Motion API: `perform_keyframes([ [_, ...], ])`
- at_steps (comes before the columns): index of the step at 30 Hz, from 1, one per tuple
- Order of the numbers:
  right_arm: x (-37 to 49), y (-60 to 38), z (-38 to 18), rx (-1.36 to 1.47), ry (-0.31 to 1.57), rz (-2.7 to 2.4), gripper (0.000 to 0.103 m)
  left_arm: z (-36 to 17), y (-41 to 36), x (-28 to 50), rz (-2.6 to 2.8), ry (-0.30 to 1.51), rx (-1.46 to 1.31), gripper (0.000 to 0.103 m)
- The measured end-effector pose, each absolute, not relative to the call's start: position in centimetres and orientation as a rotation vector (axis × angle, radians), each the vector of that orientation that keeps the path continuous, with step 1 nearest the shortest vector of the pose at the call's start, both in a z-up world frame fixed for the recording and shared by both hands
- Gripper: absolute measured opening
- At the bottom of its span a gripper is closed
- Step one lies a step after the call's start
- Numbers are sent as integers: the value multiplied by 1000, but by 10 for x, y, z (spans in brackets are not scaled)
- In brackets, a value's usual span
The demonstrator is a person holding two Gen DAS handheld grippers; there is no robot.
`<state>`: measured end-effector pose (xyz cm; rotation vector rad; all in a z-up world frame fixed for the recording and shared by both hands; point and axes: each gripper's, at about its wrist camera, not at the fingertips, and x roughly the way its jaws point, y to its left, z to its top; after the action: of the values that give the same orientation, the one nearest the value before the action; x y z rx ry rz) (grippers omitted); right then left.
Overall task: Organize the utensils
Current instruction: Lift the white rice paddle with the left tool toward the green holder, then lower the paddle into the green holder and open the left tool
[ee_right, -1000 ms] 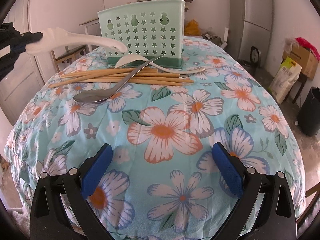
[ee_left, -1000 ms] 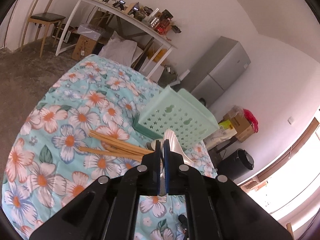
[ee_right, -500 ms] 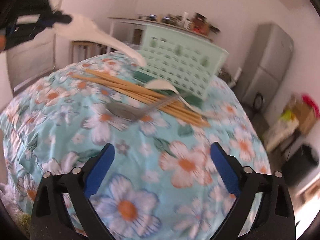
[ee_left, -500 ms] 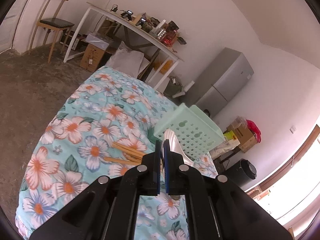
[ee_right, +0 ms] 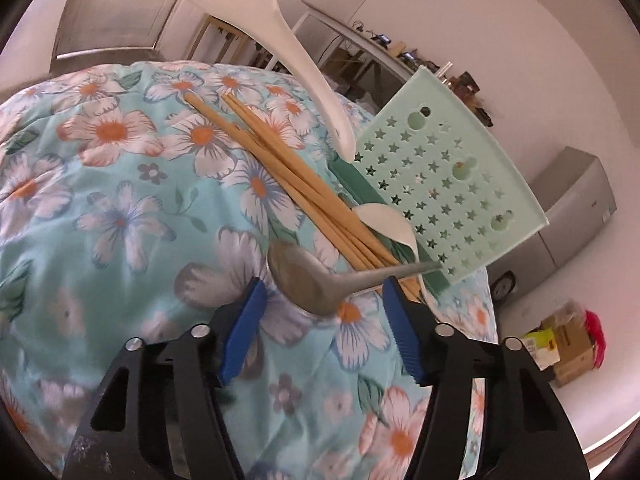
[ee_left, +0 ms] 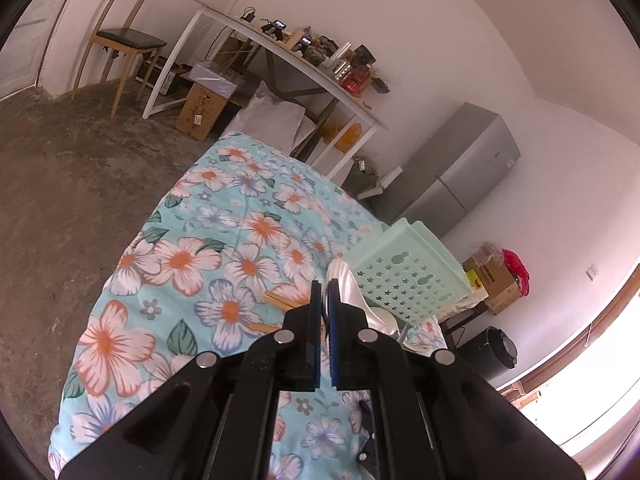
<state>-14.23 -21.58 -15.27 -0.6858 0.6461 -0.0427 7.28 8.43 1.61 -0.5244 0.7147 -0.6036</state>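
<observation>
**Utensils beside the green basket, one spoon lifted**

On the floral cloth, near its far edge, one mint-green basket [ee_right: 448, 184] stands with star-shaped holes. Against its base lie several wooden chopsticks [ee_right: 292, 172] in a bundle, too overlapped to count, one white spoon [ee_right: 386, 220] and one metal spoon [ee_right: 316, 280]. The left tool [ee_left: 325, 300] is clamped on a second white spoon [ee_right: 280, 36], held above the cloth. The right tool [ee_right: 324, 320] is closing, half wide, its blue pads either side of the metal spoon's bowl without touching it.
</observation>
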Motion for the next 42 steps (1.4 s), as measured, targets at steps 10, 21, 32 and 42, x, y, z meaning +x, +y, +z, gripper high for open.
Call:
perform_keyframes([
  [10, -132, -211, -145, -634, 666, -12, 7, 36, 86, 78, -581, 677, -495, 2],
  [21, -160, -274, -74, -175, 623, 36, 3, 88, 63, 84, -624, 572, -440, 2],
  [32, -177, -342, -28, 116, 570, 105, 2, 131, 29, 94, -654, 489, -386, 2],
  [42, -192, -397, 15, 266, 448, 142, 2, 158, -11, 110, -613, 458, -224, 2],
])
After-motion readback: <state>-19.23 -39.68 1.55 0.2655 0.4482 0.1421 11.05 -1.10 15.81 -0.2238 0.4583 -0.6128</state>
